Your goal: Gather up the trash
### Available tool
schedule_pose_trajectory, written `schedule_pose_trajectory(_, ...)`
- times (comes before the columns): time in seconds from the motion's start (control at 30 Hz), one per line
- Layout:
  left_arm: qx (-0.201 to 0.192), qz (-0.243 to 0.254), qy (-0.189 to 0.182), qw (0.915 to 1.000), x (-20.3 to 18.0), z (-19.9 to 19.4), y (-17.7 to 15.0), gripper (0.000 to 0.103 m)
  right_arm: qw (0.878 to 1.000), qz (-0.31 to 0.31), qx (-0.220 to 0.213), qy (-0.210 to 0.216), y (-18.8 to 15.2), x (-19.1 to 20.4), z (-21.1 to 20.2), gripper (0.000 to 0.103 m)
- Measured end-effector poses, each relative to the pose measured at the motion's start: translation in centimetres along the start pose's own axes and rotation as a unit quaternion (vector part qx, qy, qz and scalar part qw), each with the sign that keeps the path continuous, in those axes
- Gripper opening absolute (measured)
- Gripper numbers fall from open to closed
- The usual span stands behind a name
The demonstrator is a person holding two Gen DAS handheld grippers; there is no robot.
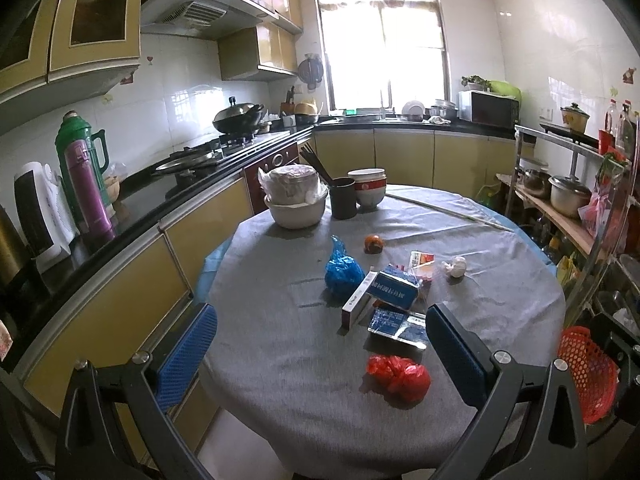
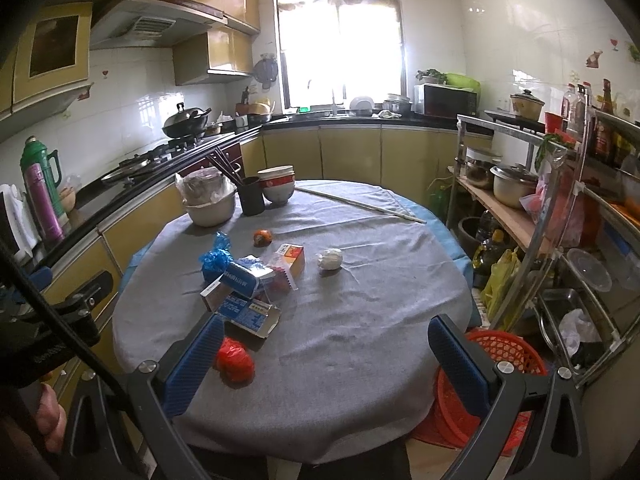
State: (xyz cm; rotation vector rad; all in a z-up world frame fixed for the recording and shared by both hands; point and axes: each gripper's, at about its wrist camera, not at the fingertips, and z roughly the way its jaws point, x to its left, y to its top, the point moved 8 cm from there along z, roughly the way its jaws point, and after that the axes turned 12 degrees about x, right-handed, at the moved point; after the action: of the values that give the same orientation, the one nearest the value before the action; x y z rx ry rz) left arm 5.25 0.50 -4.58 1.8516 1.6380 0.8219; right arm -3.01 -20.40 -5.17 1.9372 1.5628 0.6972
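Sitting mid-table w/ blue wrappers and cartons, the red bag (image 1: 399,376) looks like the closest piece of trash, near the front edge. Red basket (image 2: 504,354) waits off the table's right, prob. the bin. Left gripper (image 1: 320,360) and right gripper (image 2: 320,364) hover level, jaws wide apart, empty.

Grey tablecloth (image 1: 280,340), red crumpled bag (image 1: 400,376), blue crumpled bag (image 1: 342,272), red mesh basket (image 2: 508,354).

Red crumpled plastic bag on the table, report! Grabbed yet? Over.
Left gripper open, empty. Right gripper open, empty. Red crumpled plastic bag untouched on grey tablecloth, nearest the grippers. Red mesh basket beside table; nothing blocking.
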Motion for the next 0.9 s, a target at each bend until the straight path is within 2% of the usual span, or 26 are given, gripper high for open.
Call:
schedule_pose_trajectory(0.37,-0.001,0.001,0.0,1.0,-0.2,0.1,-0.1,0.103,1.0,0.003,0.0,0.001,-0.1,0.5,0.4,0.103)
schedule_pose_trajectory(0.57,0.011,0.001,0.002,0.9999,-0.1,1.1,-0.5,0.103,1.0,0.003,0.01,0.008,-0.3,0.5,1.1,0.103)
schedule_pose_trajectory(0.77,0.045,-0.007,0.004,0.9989,0.5,3.7,-1.4,0.103,0.999,-0.006,0.035,0.027,-0.5,1.1,3.5,0.103)
schedule_pose_trajectory(0.9,0.09,-0.022,-0.007,0.9957,1.5,6.8,-2.6,0.103,0.997,-0.007,0.055,0.054,-0.3,1.3,6.0,0.103)
